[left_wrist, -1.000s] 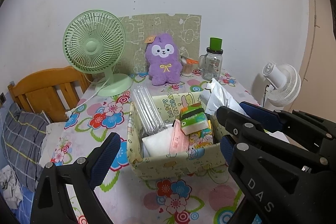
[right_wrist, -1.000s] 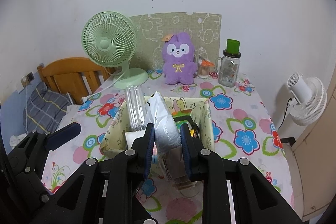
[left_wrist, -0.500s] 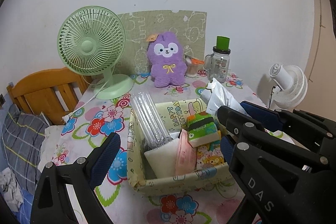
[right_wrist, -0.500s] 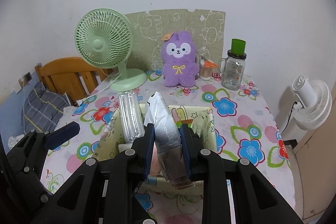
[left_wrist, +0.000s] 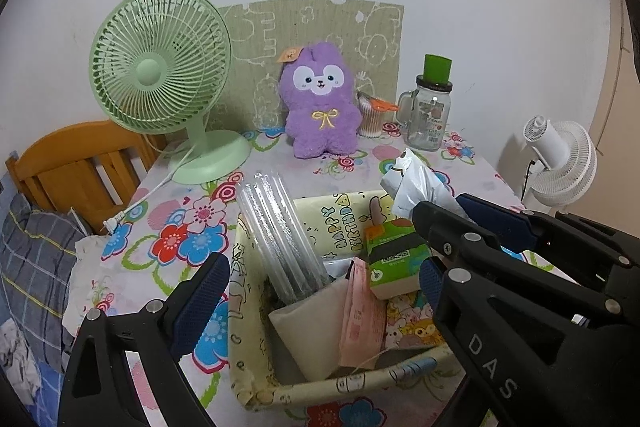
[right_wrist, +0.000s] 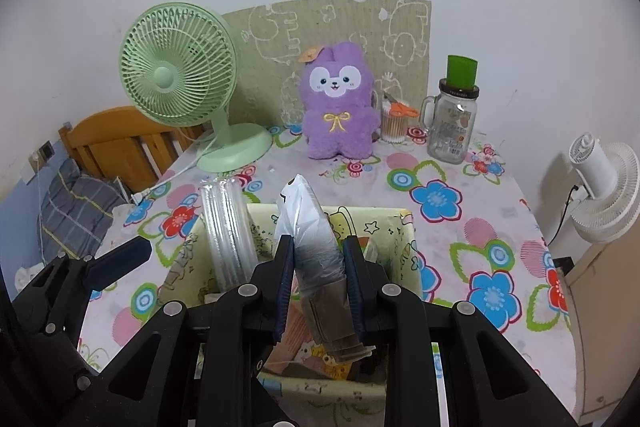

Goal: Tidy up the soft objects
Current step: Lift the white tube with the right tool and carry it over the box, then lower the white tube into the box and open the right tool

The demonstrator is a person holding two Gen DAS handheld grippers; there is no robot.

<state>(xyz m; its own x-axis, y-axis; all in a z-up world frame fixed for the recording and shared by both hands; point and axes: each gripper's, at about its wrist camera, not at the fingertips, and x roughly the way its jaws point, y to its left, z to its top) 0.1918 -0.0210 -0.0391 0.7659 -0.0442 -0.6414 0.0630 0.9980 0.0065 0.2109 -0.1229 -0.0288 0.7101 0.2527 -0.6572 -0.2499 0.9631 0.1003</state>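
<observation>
Floral tablecloth carries a cream storage box. Right gripper clamps a plastic-wrapped packet between its fingers above the box. Left gripper stands wide apart, holding nothing.

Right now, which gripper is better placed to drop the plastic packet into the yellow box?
Right. The right gripper is already shut on the plastic packet, directly over the yellow box. The left gripper is open and empty beside it.

A: What can't you make out around the box?

B: Its near wall is covered by the right gripper, and the packets low inside are half buried.

A: And behind it?

B: The jar label is too small to read; the chair left of the box runs behind the tabletop.
</observation>
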